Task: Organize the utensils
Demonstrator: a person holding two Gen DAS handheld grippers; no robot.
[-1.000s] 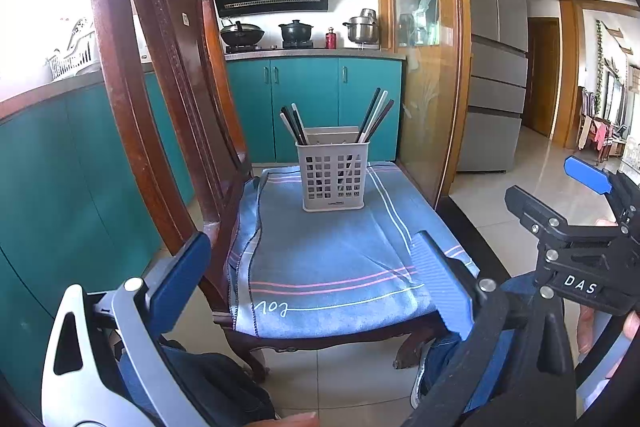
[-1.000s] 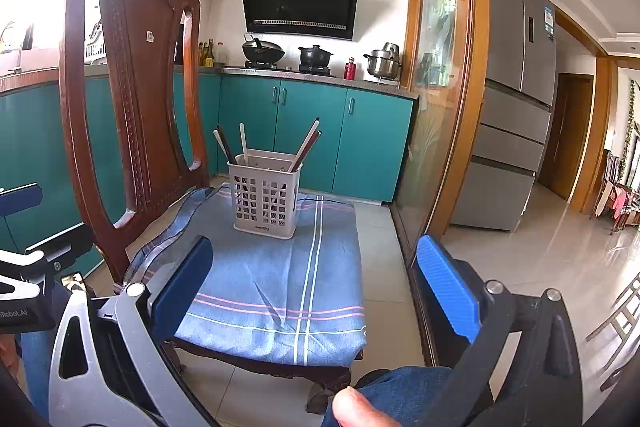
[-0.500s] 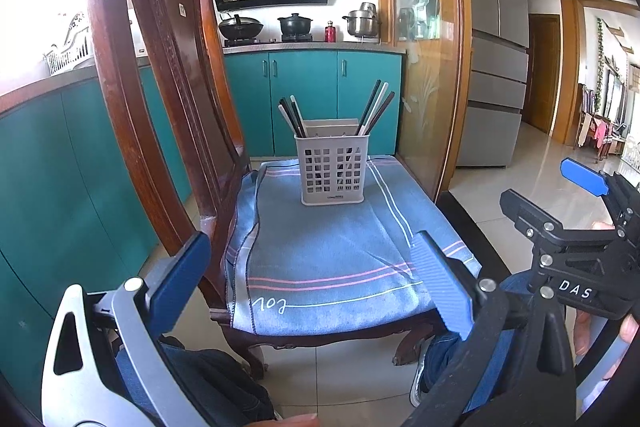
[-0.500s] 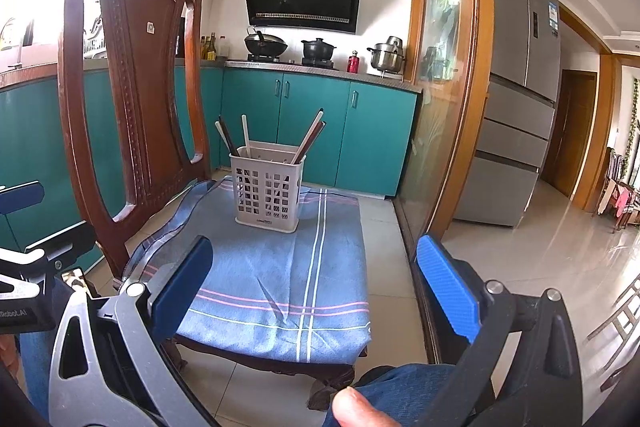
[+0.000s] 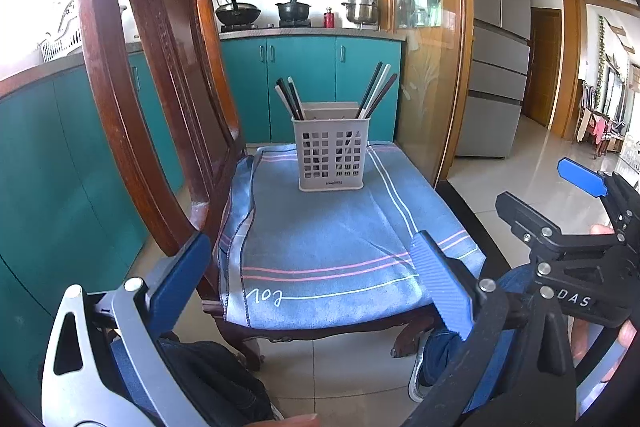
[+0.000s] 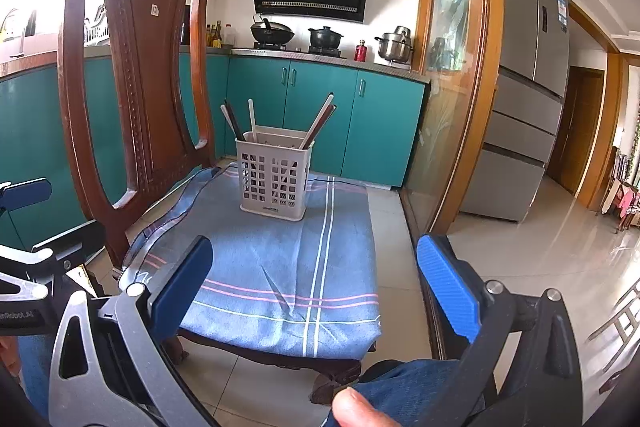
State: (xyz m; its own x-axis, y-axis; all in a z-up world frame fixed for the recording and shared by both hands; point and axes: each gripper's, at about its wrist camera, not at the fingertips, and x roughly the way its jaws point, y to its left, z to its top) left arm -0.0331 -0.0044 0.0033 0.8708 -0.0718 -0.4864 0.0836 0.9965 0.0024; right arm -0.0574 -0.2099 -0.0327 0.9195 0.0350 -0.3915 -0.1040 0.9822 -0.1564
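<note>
A pale slotted utensil basket stands upright near the far edge of a chair seat covered by a blue striped cloth. Several chopsticks lean out of its left and right sides. My left gripper is open and empty, held in front of the seat's near edge. My right gripper is likewise open and empty, well short of the basket. In the left wrist view the right gripper shows at the right edge, with a hand on it.
The carved wooden chair back rises on the left. Teal cabinets with pots on a stove stand behind. A glass door and a grey fridge are on the right, above tiled floor. The person's jeans fill the bottom edge.
Both wrist views have tilted downward slightly, so the basket and chair sit lower and a little nearer in frame. Both grippers stay open and empty.
</note>
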